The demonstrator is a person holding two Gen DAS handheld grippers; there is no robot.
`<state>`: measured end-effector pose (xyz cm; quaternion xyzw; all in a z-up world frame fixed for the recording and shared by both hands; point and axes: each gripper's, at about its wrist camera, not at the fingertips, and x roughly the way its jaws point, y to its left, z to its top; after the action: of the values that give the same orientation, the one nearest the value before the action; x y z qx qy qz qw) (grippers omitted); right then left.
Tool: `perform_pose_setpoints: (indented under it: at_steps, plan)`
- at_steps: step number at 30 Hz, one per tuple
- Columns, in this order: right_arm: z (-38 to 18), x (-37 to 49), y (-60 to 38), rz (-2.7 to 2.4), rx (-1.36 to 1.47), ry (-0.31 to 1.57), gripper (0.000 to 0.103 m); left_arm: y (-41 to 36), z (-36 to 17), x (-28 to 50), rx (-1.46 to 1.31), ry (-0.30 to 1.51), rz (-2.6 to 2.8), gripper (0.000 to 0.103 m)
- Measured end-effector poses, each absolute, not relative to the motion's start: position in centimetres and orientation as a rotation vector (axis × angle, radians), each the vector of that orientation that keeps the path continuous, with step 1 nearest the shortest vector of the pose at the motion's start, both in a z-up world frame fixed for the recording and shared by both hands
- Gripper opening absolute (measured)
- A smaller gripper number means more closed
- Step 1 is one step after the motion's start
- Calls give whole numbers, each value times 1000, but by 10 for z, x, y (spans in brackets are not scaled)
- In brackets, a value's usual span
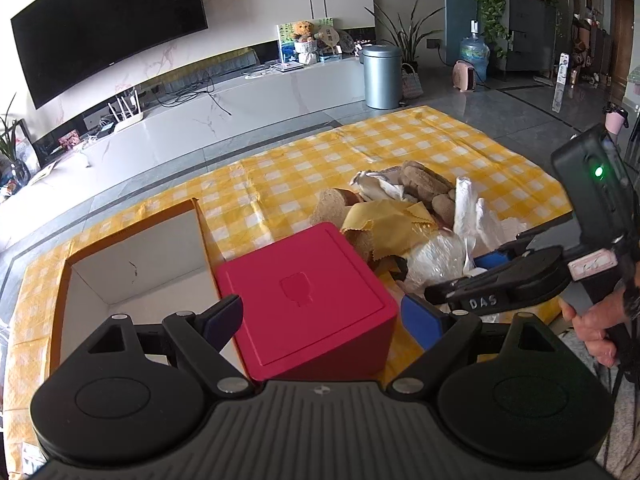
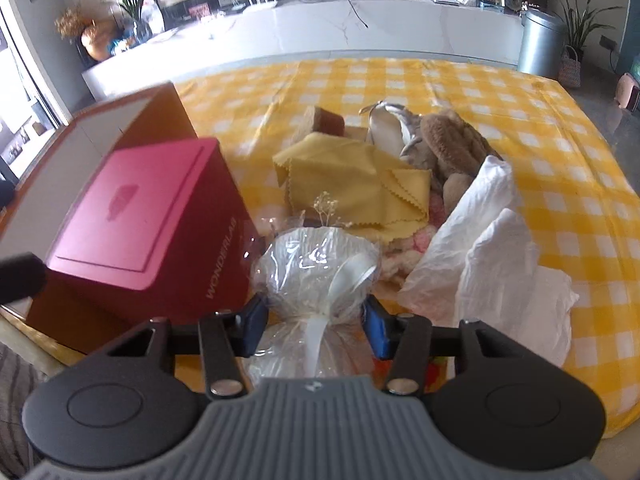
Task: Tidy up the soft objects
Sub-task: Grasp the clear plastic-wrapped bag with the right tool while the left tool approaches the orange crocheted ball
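My left gripper (image 1: 320, 320) is shut on a red box (image 1: 308, 300) and holds it tilted beside an open cardboard box (image 1: 132, 264). The red box also shows in the right wrist view (image 2: 140, 224). My right gripper (image 2: 314, 326) has its blue pads on both sides of a clear cellophane bundle (image 2: 316, 268) tied with white ribbon; it also shows in the left wrist view (image 1: 472, 280). Behind lies a pile: a yellow cloth (image 2: 360, 180), a brown plush toy (image 2: 452, 148), white plastic bags (image 2: 488, 248) and a brown sponge-like piece (image 2: 324, 120).
Everything lies on a yellow checked cloth (image 2: 520, 120) spread on the floor. A white TV bench (image 1: 224, 116) runs along the back, with a grey bin (image 1: 382, 76) at its right end. A person's hand (image 1: 592, 324) holds the right gripper.
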<state>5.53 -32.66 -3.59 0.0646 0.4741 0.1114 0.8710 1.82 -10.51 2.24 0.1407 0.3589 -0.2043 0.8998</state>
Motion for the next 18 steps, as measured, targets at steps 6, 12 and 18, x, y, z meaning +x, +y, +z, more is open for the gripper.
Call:
perform_pose_setpoints:
  at_steps: [6, 12, 18]
  plan:
    - [6, 20, -388, 128, 285, 818, 51, -139, 19, 13, 340, 747, -471, 103]
    - [9, -2, -447, -26, 365, 780, 51, -194, -5, 18, 457, 792, -599, 103]
    - [10, -20, -455, -72, 370, 710, 51, -250, -46, 38, 545, 874, -616, 96]
